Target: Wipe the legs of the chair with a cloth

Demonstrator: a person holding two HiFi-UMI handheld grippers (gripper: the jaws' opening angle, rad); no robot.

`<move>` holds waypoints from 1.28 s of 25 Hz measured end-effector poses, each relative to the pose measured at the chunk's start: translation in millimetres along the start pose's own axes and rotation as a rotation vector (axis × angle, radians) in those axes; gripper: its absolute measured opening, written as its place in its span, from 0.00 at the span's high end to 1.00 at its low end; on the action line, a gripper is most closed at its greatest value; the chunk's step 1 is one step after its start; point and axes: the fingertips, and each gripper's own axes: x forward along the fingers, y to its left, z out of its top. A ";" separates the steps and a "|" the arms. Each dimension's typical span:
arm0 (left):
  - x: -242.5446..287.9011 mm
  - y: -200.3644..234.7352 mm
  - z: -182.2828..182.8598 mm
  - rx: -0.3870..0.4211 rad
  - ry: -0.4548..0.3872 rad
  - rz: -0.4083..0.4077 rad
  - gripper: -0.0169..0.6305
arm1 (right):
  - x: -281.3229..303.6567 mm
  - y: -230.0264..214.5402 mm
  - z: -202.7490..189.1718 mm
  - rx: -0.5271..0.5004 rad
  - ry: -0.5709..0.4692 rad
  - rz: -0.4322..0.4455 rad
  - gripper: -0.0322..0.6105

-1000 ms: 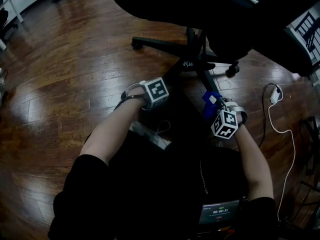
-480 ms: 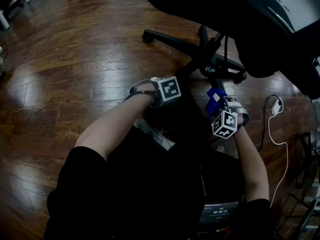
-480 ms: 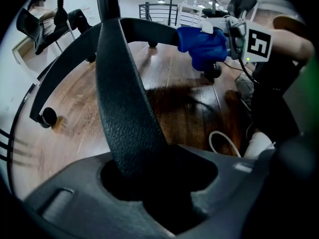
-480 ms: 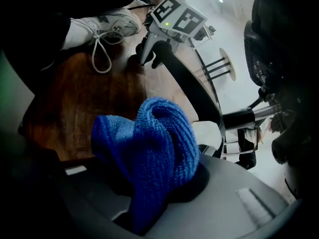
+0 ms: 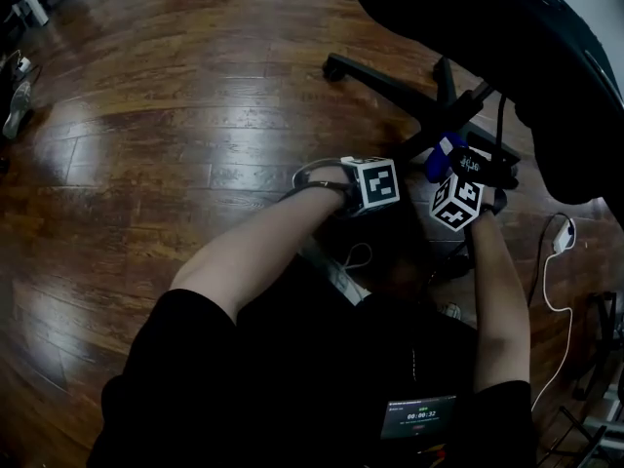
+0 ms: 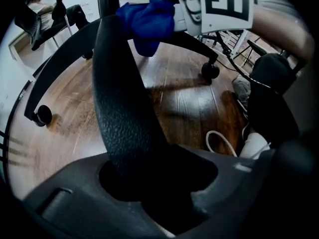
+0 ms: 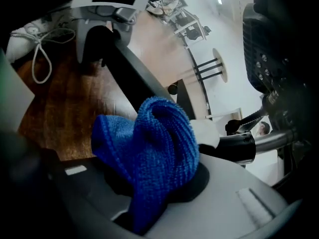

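The black office chair's star base (image 5: 458, 115) stands on the wooden floor. My left gripper (image 5: 382, 199) points steeply down and is shut on one black chair leg (image 6: 124, 108), which runs up from between its jaws (image 6: 154, 183). My right gripper (image 5: 450, 169) is shut on a bunched blue cloth (image 7: 149, 153). In the head view the blue cloth (image 5: 444, 154) sits against that same leg (image 5: 414, 149), close to the hub. The left gripper view shows the cloth (image 6: 147, 21) resting on the leg farther along, under the right gripper's marker cube (image 6: 227, 4).
Other chair legs end in casters (image 5: 334, 66) (image 6: 209, 71). The dark chair seat (image 5: 507, 27) overhangs the base. A white cable (image 5: 548, 291) with a plug (image 5: 563, 234) lies on the floor at right. A white laced shoe (image 6: 254, 146) is beside the held leg.
My right gripper has carried the blue cloth up along the leg toward the chair's hub. The left gripper has stayed shut on the leg. The head view has swung left.
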 end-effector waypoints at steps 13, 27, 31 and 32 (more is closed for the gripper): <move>-0.2 10.3 -3.2 -0.005 -0.001 0.040 0.70 | -66.6 95.3 -44.8 0.001 -0.084 0.139 0.81; 2.9 9.2 -4.9 -0.021 0.007 0.055 0.70 | -94.2 145.9 -75.0 0.041 -0.001 0.206 0.81; 1.3 6.9 -8.8 -0.015 0.043 0.057 0.70 | -92.1 145.3 -76.5 0.025 0.025 0.194 0.81; 1.3 6.5 -8.8 -0.006 0.056 0.063 0.70 | -91.9 144.4 -77.4 0.023 0.029 0.190 0.81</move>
